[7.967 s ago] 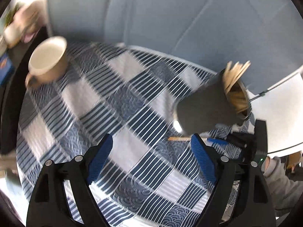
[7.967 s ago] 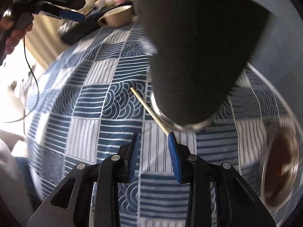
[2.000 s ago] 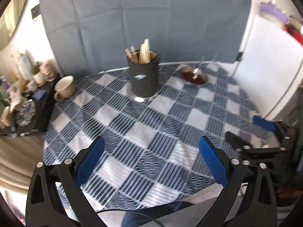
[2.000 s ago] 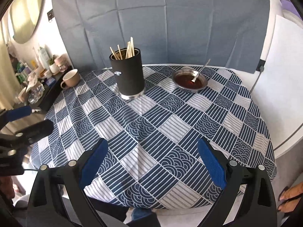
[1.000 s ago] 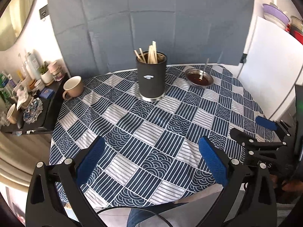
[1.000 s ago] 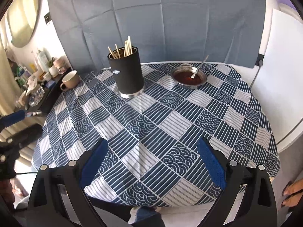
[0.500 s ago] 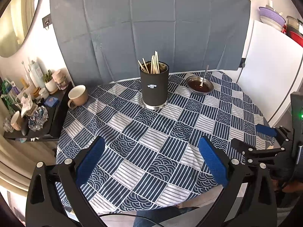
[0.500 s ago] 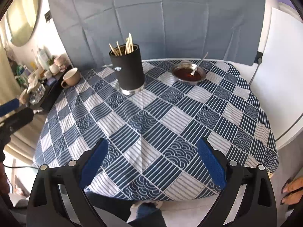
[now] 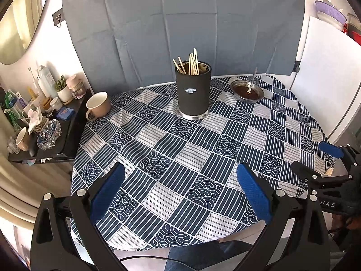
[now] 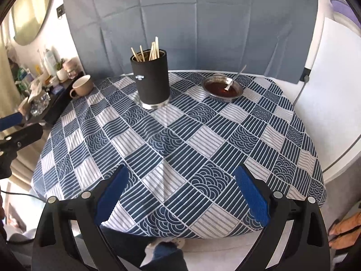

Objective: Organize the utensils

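A black cylindrical holder (image 9: 193,90) stands upright at the far side of the round table, with several wooden chopsticks (image 9: 191,64) sticking out of its top; it also shows in the right wrist view (image 10: 152,80). My left gripper (image 9: 180,189) is open and empty, well back above the table's near edge. My right gripper (image 10: 181,192) is open and empty too, above the near edge. The right gripper also shows from the side in the left wrist view (image 9: 315,162), and a left finger (image 10: 10,118) shows in the right wrist view.
The table has a blue and white patterned cloth (image 9: 198,155). A metal bowl of dark sauce with a spoon (image 9: 247,91) sits right of the holder. A beige mug (image 9: 98,105) sits at the table's left. A black side shelf (image 9: 45,124) holds bottles and clutter.
Both grippers have pulled back and up from the table over the last seconds, staying open. Eight seconds ago the holder was tilted, close to the grippers, with a chopstick lying loose; now it stands upright.
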`<state>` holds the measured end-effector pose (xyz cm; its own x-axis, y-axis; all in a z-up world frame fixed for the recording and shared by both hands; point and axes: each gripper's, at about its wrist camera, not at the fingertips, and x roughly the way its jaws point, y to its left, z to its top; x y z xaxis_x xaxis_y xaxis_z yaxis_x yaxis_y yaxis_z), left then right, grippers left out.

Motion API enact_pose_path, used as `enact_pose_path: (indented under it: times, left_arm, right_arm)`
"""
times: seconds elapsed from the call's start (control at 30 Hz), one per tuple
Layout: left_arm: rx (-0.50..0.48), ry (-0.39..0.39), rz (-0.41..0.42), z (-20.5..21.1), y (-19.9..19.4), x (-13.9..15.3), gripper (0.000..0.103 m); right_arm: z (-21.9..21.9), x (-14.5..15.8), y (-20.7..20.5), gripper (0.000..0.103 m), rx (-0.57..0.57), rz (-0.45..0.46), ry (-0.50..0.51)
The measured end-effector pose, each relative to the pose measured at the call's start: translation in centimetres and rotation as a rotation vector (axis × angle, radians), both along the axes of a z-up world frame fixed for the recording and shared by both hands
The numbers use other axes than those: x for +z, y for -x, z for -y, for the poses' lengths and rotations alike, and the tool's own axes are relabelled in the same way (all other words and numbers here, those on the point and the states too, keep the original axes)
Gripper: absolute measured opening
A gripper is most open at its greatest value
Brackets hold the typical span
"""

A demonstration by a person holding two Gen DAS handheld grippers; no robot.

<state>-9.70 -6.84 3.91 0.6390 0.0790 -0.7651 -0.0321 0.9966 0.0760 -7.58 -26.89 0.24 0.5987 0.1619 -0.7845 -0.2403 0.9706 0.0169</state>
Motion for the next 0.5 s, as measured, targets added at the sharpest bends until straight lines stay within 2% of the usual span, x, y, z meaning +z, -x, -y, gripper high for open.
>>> enact_pose_path:
  times: [0.17,0.27,0.37,0.5]
  left_arm:
    - [0.017,0.018,-0.026,-0.2,-0.3,-0.6,0.097]
    - [0.021,0.001,-0.022,-0.3,-0.4,-0.5,0.097]
    - [0.026,-0.016,-0.050,-0.3,-0.9,-0.6,0.097]
    - [0.021,0.013,-0.085,-0.8,-2.1,-1.0,0.097]
  right_arm:
    - [0.1,0.2,-0.2,0.091,0.001,0.013,-0.013]
    - [-0.1,0.0,-0.5,0.091,0.012,0.015,-0.021]
    - [-0.5,-0.1,-0.8,0.091,0.021,0.009,-0.006]
    - [-0.6,-0.3,-1.2,0.091,0.039,-0.004,0.044]
